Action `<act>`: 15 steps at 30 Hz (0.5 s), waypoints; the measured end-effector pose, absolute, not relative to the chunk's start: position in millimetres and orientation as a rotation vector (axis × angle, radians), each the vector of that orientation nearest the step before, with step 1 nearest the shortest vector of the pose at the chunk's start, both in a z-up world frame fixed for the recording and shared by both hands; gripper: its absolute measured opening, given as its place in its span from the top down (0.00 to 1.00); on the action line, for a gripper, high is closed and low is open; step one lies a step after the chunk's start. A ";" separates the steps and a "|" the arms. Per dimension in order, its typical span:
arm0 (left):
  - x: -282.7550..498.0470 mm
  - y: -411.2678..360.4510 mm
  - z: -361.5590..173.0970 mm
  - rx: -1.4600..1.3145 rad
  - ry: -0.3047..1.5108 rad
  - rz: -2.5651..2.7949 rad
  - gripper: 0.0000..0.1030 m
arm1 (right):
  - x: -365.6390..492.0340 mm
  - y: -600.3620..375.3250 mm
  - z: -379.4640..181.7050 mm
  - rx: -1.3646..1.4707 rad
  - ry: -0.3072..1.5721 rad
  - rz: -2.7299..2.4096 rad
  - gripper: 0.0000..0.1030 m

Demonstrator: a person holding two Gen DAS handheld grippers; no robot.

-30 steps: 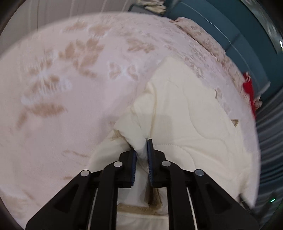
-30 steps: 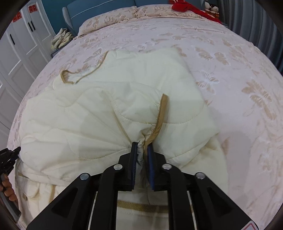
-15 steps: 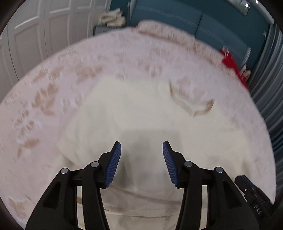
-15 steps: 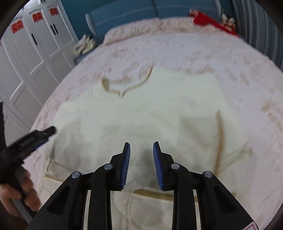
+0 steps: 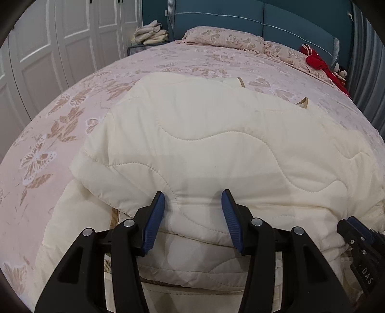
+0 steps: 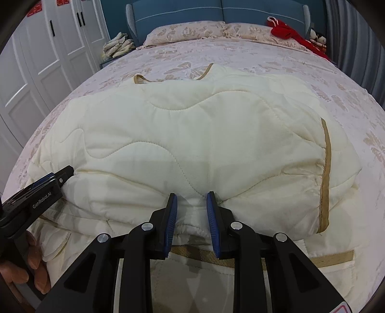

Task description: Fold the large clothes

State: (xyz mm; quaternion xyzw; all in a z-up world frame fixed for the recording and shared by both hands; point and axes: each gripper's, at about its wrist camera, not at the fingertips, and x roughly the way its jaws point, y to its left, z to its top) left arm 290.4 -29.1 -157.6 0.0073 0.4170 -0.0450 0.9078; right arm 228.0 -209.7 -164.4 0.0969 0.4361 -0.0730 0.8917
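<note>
Having let go of the cream quilted comforter (image 5: pixel 204 144), the left gripper (image 5: pixel 193 209) and right gripper (image 6: pixel 191 207) now hover with jaws apart over its near folded edge; it lies doubled on the bedspread (image 5: pixel 60 125), one fold apparently complete.

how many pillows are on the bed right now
2, side by side along the blue headboard: one pillow toward the wardrobe side, the other pillow beside the red item, which may hide more.

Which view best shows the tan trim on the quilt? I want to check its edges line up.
The right wrist view: the tan trim runs in full down the quilt's right edge. The left wrist view shows only short bits of trim at the far edge.
</note>
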 end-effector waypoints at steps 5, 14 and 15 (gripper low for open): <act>289.8 -32.5 -163.0 0.033 0.841 -0.080 0.54 | 228.7 -207.3 -167.6 0.191 0.885 -0.160 0.78; 291.3 -27.1 -153.1 -0.008 0.849 -0.109 0.54 | 226.3 -210.9 -159.4 0.234 0.877 -0.143 0.78; 290.9 -20.6 -142.4 -0.037 0.859 -0.137 0.54 | 223.9 -212.3 -149.5 0.248 0.883 -0.142 0.76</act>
